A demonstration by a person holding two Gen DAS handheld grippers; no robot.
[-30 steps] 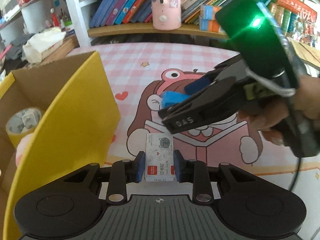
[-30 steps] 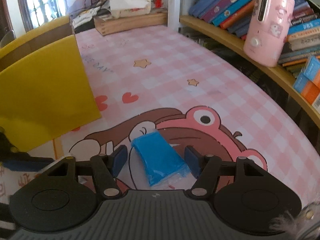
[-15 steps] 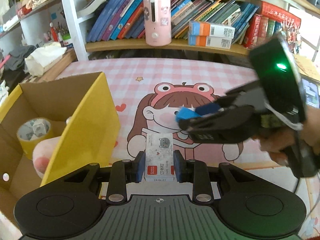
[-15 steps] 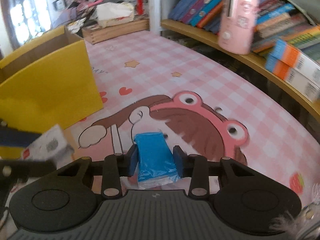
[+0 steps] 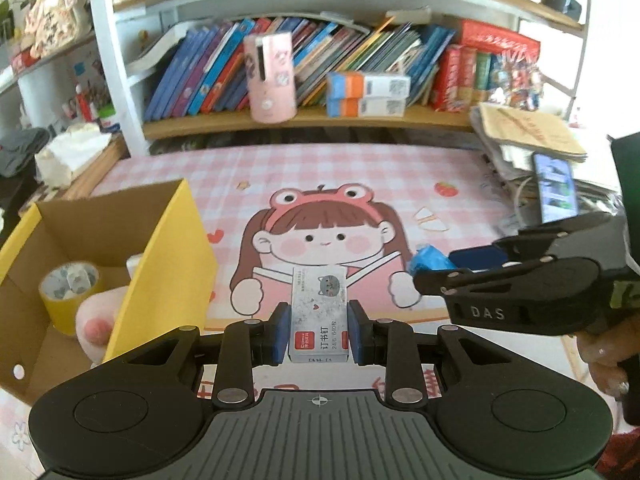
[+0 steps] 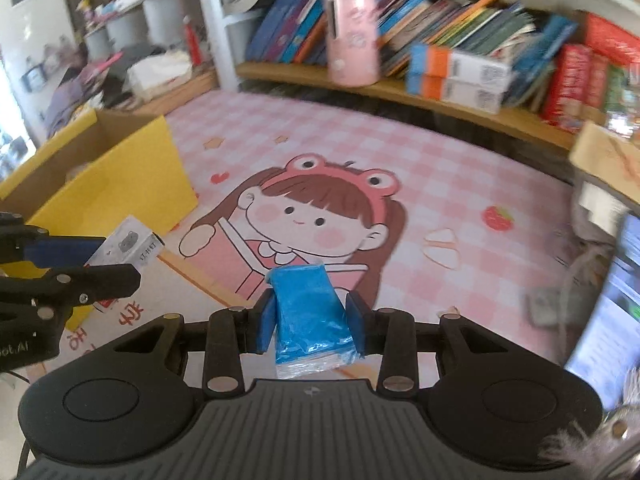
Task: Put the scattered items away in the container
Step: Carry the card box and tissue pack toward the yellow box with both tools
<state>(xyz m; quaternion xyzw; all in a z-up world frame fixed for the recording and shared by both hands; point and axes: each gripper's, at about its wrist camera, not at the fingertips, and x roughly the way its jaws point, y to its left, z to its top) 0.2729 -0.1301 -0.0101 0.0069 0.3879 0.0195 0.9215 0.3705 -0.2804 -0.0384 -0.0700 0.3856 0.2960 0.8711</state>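
**Two claws, each with a catch, above the pink mat**

Both claws are pinching something. The left gripper (image 5: 319,334) has its blue pads pressed on the sides of a small white staple box (image 5: 319,316), which stands upright between them, lifted off the table (image 5: 360,176). The right gripper (image 6: 311,322) squeezes a blue plastic packet (image 6: 309,312), its clear crimped end hanging toward the camera.

Left of the left claw and a little ahead of it sits the yellow cardboard box (image 5: 168,272), open at the top. Inside it lie a roll of yellow tape (image 5: 70,288) and a pale pink round thing (image 5: 96,326); what the latter is cannot be told.

From the left wrist, the right claw shows to the right, just beside the staple box, a hand (image 5: 604,354) behind it.
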